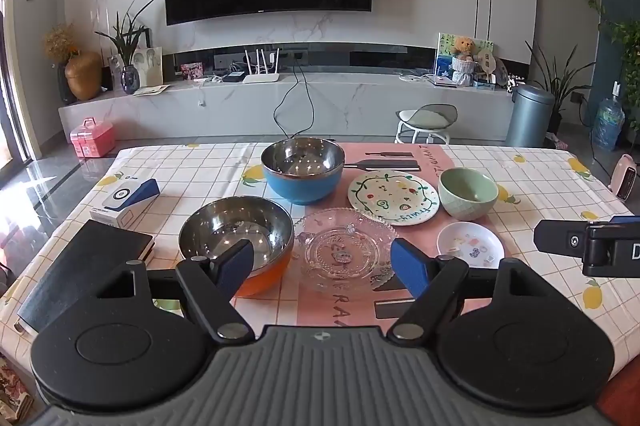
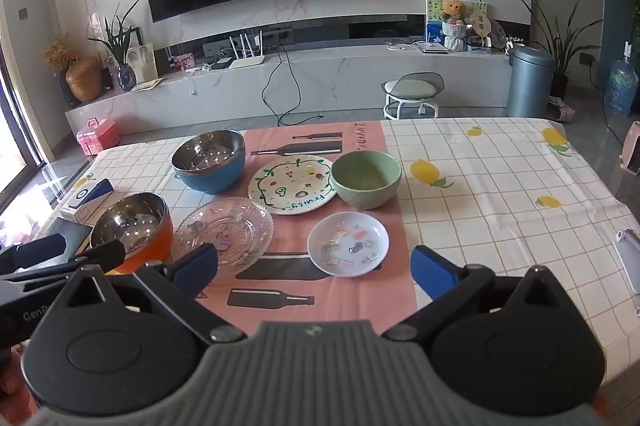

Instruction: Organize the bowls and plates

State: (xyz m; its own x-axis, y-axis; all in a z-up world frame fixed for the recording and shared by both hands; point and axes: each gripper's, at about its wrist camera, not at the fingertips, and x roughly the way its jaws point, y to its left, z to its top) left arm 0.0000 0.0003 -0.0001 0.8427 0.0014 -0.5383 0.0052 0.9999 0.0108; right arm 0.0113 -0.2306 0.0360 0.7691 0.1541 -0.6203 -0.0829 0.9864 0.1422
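On the table stand an orange steel bowl, a blue steel bowl, a clear glass plate, a fruit-patterned plate, a green bowl and a small white dish. My left gripper is open and empty, hovering near the glass plate and orange bowl. My right gripper is open and empty, just in front of the small white dish; it also shows at the right edge of the left wrist view.
A black notebook and a white-and-blue box lie at the table's left. A white object lies at the right edge. The pink mat lies under the dishes. A stool and bin stand beyond.
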